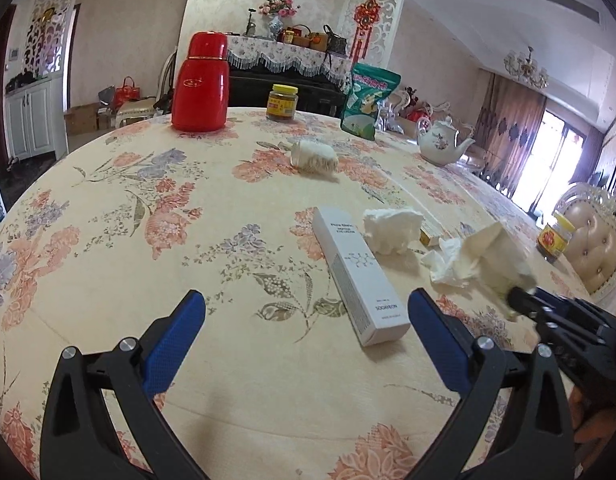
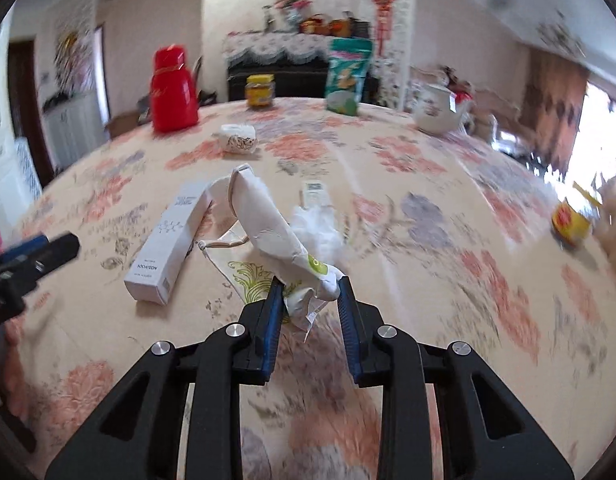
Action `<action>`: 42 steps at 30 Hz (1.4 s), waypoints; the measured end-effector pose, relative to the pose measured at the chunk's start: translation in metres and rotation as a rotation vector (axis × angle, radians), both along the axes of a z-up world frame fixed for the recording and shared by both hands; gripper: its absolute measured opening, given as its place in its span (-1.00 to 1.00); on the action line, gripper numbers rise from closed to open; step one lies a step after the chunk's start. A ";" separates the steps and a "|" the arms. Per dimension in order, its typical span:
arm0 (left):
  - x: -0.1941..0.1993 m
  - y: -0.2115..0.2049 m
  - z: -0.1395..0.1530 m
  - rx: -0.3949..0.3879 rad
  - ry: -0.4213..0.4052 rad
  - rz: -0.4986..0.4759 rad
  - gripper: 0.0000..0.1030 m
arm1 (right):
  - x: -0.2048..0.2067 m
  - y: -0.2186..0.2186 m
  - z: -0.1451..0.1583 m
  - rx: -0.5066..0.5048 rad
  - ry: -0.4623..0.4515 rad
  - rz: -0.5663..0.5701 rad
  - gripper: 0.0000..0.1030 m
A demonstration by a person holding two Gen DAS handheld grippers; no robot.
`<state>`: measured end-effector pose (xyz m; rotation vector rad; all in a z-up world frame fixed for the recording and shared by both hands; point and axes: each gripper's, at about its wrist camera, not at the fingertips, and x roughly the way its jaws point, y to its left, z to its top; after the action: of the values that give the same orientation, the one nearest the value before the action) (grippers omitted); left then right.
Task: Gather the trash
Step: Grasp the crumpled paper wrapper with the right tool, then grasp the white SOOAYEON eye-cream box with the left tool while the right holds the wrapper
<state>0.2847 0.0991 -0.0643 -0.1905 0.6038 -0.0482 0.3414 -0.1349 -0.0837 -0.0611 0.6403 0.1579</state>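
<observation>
Right claw [image 2: 310, 286] pinching crumpled wrapper [image 2: 268, 224], long axis slanting up-left, probably paper. Left claw [image 1: 306, 318] spread over floral table [image 1: 108, 208]. Dining room, blurred.

My left gripper [image 1: 307, 310], black angular frame with triangular cut-outs, round silver screws at the joints, blue textured finger pads [image 1: 174, 346], my right gripper [image 2: 311, 294], same black build, ribbed blue pads [image 2: 273, 322]

Pale patterned walls [image 1: 148, 20], a lace-draped dark cabinet [image 1: 284, 80], curtained bright window [image 1: 548, 152], padded chair [image 1: 596, 248].
</observation>
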 end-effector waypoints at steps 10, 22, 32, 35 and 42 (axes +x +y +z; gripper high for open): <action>0.024 -0.050 0.002 0.121 0.120 -0.042 0.87 | -0.008 -0.040 0.001 0.147 -0.034 -0.050 -0.47; 0.094 -0.080 -0.021 0.165 0.263 0.030 0.30 | -0.009 -0.055 0.006 0.195 -0.043 -0.096 -0.46; 0.104 -0.079 -0.035 0.217 0.289 0.032 -0.34 | -0.009 -0.051 0.007 0.193 -0.045 -0.077 -0.46; 0.078 -0.081 -0.024 0.213 0.213 0.024 -0.34 | -0.010 -0.048 0.008 0.193 -0.051 -0.066 -0.46; 0.014 -0.072 0.004 0.182 0.059 0.026 -0.34 | -0.013 -0.031 0.005 0.141 -0.057 -0.021 -0.46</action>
<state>0.2988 0.0275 -0.0607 -0.0233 0.6611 0.0381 0.3284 -0.1657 -0.0791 0.0765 0.5712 0.1796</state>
